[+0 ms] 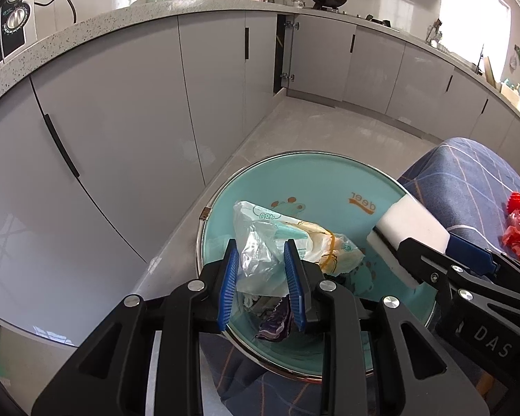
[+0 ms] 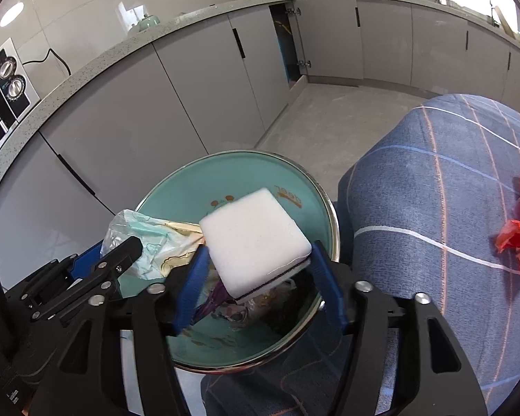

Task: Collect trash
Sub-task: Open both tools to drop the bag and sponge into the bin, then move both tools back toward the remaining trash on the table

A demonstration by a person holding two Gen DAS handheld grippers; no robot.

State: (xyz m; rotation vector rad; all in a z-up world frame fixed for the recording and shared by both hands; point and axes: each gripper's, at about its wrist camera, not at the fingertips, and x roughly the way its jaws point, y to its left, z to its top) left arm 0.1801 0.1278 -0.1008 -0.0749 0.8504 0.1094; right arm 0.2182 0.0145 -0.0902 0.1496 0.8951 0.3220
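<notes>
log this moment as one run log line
left claw: shut on crumpled clear plastic wrapper | right claw: white foam sponge block between jaws, grip unclear | both over round teal bin

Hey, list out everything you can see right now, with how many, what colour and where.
Round teal metal-rimmed bin: one, teal, on the floor below both tongs.
Crumpled clear plastic wrapper: one, clear with a pale print, over the bin.
White rectangular sponge block: one, white with a dark layer, over the bin.
Purple wrapper: one, inside the bin.
Red plastic scraps: at least two, on the cloth.
Blue checked cloth: one, right of the bin.
Cabinet doors: several, grey, under the counter.
Black wok: one, far counter.
Left tongs: blue pads, closed on the wrapper.
Right tongs: blue pads, either side of the sponge.
</notes>
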